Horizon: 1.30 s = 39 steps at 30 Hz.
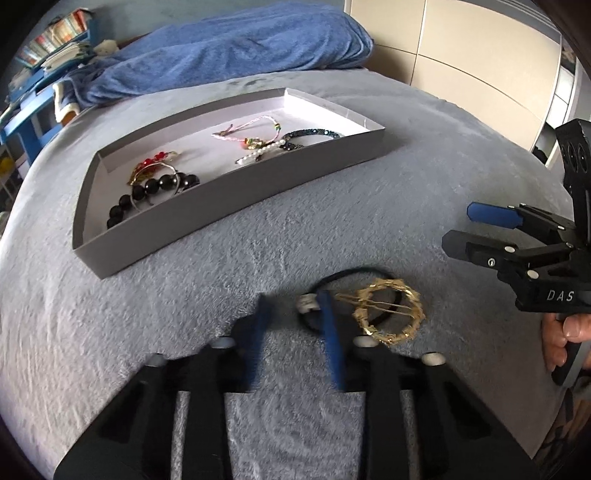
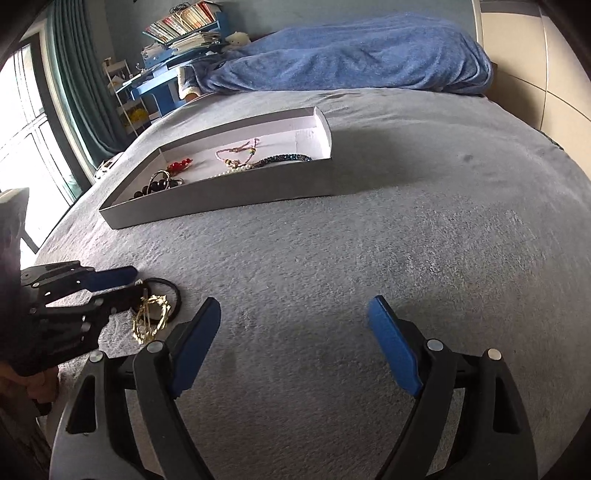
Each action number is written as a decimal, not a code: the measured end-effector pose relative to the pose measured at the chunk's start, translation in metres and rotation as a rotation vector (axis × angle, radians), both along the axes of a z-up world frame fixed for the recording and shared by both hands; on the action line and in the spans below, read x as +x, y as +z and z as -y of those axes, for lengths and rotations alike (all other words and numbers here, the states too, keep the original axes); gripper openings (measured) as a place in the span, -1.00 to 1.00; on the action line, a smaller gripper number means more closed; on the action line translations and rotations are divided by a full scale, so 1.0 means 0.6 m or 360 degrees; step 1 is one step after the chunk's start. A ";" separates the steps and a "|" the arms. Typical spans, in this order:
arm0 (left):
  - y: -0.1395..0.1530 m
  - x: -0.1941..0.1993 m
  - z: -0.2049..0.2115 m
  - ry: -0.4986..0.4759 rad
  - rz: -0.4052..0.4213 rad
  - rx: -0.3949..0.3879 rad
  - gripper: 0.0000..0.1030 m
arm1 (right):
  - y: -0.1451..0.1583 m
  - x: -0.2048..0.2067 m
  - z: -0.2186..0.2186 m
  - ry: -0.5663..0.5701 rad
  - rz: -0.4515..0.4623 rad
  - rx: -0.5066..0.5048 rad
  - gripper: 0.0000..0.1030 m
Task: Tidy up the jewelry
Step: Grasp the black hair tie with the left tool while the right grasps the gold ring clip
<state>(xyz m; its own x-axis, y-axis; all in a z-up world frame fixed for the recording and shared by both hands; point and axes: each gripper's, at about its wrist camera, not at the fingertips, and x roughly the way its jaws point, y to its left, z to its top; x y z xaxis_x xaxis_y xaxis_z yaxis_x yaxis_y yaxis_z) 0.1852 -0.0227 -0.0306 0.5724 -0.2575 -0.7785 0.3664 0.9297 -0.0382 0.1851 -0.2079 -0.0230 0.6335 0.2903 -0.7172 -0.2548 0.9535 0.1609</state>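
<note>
A grey tray (image 1: 229,206) lies on the bed and holds several pieces: a black bead bracelet (image 1: 155,192), a red bead piece (image 1: 153,162), a pink cord bracelet (image 1: 247,129), pearls and a dark beaded bangle (image 1: 314,134). The tray also shows in the right wrist view (image 2: 229,199). A gold wreath-shaped hair clip (image 1: 391,314) and a black hair tie (image 1: 354,275) lie on the blanket. My left gripper (image 1: 293,299) is open just left of them, its right finger touching the tie. My right gripper (image 2: 293,310) is open and empty over bare blanket.
A grey fleece blanket (image 2: 424,240) covers the bed. A blue towel-covered pillow (image 1: 236,48) lies behind the tray. A blue shelf with books (image 2: 184,33) and a window with curtain (image 2: 66,92) stand at the far left. A beige wardrobe (image 1: 461,55) is at the right.
</note>
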 end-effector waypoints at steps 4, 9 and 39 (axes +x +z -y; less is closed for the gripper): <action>0.004 -0.008 -0.012 0.0032 0.0025 -0.0029 -0.74 | 0.004 -0.013 -0.017 0.0066 0.0012 -0.0006 0.58; 0.007 -0.015 -0.048 0.0136 0.0012 -0.0093 -0.74 | 0.004 -0.032 -0.066 0.0223 0.0011 -0.0055 0.58; 0.001 -0.028 -0.087 0.0141 -0.0036 -0.0209 -0.74 | -0.009 -0.010 -0.158 0.0540 -0.0036 -0.0076 -0.28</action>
<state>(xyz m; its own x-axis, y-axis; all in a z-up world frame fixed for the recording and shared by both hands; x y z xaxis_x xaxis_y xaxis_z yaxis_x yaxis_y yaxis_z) 0.1686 0.0294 -0.0301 0.5800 -0.3071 -0.7545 0.2808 0.9448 -0.1688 0.1789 -0.1134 -0.0285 0.4902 0.4474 -0.7480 -0.5555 0.8217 0.1275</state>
